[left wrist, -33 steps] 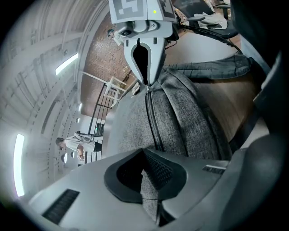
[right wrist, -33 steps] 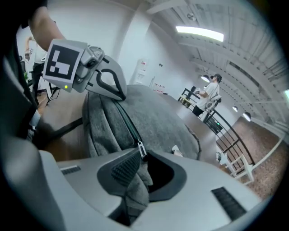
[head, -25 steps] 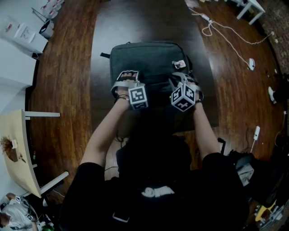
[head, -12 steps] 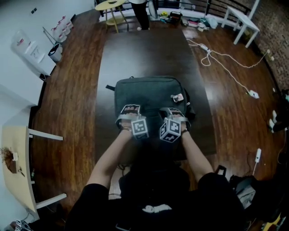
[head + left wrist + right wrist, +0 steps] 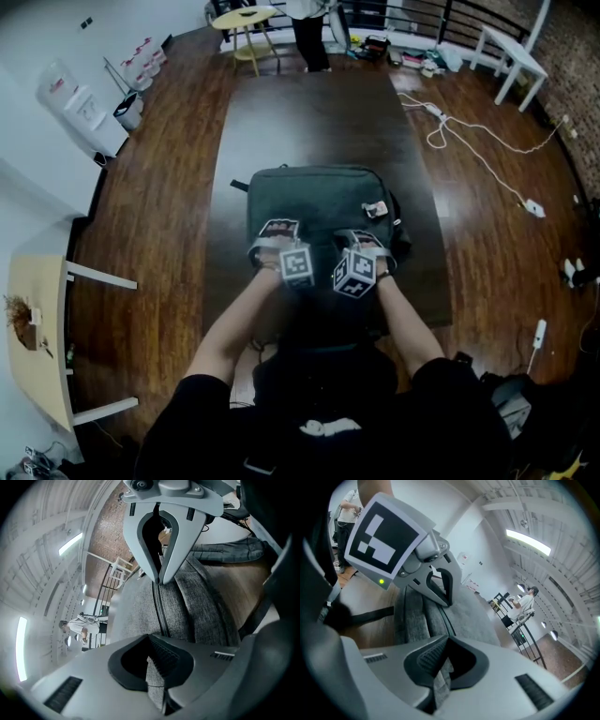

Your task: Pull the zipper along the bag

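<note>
Right gripper view: grey fabric of the bag (image 5: 473, 616) was pinched by the right gripper (image 5: 440, 681), whose jaws had just been closing; the left gripper (image 5: 155, 686) was likewise clamped on fabric.

A dark grey fabric bag (image 5: 319, 192) lies flat at the centre of the frame, broad side up, with a small white tag (image 5: 377, 209) near its right edge. Its dark zipper (image 5: 161, 613) runs mid-frame between two ridges of grey cloth and looks closed where visible.
</note>
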`<state>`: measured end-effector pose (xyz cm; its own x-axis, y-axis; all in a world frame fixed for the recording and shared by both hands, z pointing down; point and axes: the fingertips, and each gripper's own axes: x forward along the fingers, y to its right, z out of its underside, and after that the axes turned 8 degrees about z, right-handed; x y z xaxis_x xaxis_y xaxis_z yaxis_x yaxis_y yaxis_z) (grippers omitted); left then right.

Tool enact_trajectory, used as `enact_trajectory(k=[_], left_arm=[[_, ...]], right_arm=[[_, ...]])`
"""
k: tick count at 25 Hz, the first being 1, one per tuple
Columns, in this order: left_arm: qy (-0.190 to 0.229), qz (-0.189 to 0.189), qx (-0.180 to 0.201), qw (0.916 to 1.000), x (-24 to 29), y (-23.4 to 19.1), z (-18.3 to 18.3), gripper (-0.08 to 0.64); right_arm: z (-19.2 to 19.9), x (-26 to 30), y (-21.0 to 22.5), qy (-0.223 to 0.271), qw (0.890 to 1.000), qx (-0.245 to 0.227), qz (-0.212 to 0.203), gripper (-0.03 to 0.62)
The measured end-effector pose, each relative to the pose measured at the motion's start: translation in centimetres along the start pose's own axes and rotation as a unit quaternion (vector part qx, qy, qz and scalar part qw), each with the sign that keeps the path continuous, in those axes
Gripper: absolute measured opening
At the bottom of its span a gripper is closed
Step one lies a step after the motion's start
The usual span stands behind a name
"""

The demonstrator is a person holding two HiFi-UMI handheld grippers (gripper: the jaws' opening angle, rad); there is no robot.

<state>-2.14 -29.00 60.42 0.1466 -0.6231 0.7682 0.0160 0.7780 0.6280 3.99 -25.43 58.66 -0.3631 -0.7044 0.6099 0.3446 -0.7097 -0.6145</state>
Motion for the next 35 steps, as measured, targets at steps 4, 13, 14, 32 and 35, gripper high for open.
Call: enact_trajectory(k=[4,13,14,32,35], left_arm=[[-0.005,-0.002,0.006,1.0,0.0,-1.5,0.1,-0.005],[-0.007,-0.004,0.047,0.9989,-1.6,-0.2,0.4,-0.002],[-0.006,-0.006,0.051,0.9987,-1.9,0.0,0.4,-0.002],[0.02,0.136,-0.257,0.9567,-6.9,7.4,3.0,-0.002],[0.001,0.171,-0.316,0.9333,-6.4,8.6,3.9,-0.002]], right_arm=[[-1.3,0.4,1.1,0.007,1.0,-0.001,0.012,0.023],[-2.0,-0.7,0.2,0.012,1.0,-0.011,0.027,0.023],[-2.2,-0.9,0.1,0.012,1.0,-0.008,0.028,0.023],[-2.2,-2.1,-6.3,-0.111,0.957,0.264,-0.053,0.021],[-1.0,-1.2,-7.2,-0.142,0.928,0.339,-0.065,0.021]])
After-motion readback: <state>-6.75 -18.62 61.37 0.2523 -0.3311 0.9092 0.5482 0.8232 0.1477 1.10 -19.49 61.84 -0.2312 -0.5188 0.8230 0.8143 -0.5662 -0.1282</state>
